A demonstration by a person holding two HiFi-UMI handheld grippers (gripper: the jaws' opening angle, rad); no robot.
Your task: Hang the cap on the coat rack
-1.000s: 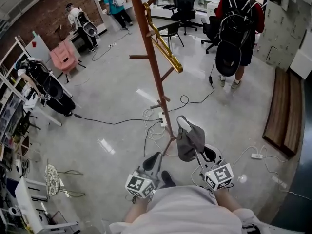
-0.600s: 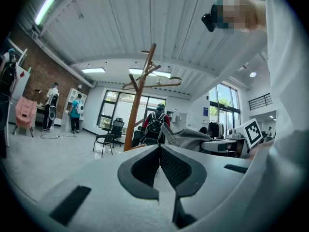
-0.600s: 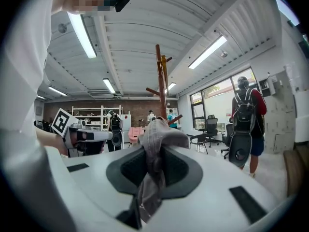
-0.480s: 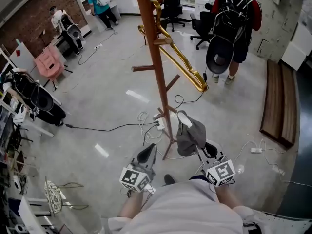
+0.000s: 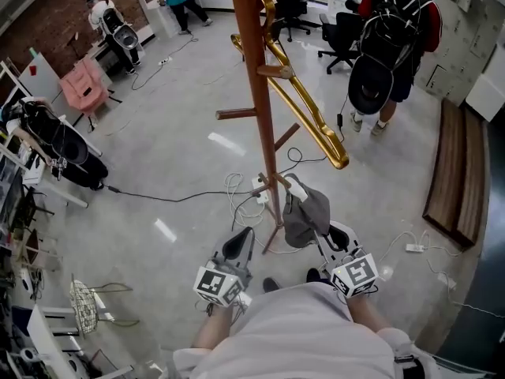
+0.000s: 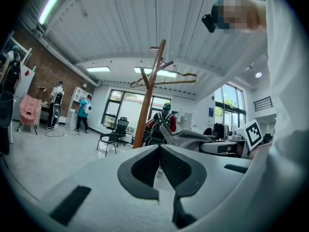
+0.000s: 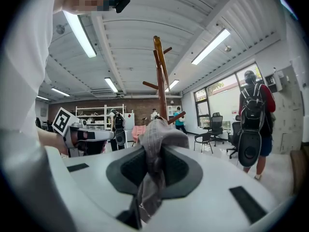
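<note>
Right gripper (image 5: 318, 239) is clamping the cap (image 5: 306, 214) - jaws nearly together, pinching a fold of the grey fabric. The rest is bunching over the tips and drooping below. Left gripper (image 5: 239, 245) is sitting alongside with its jaws closed on nothing.

The cap isn't on a peg yet. In the head view it's just right of the rack (image 5: 254, 69) pole, below the side pegs. My own view is showing the pole right behind the cap.

I'm reading the step in hand as getting the cap up to a peg. To do it well:
- I'm aiming for the free angled peg (image 5: 286, 136) on my side, since it looks like the nearest bare one.
- I'm watching the gold hanger (image 5: 312, 117) sticking out above it. It could snag the fabric, so I should come in from under and beside it.
- I'm gripping a fold and can't tell which way the cap's opening is facing. It should go tip-high over the peg, then lower until the fabric drapes.
- The left gripper can spread the cap open if it's hanging shut.
- I shouldn't open the jaws until the peg is taking the weight, or the cap likely slides off.
</note>
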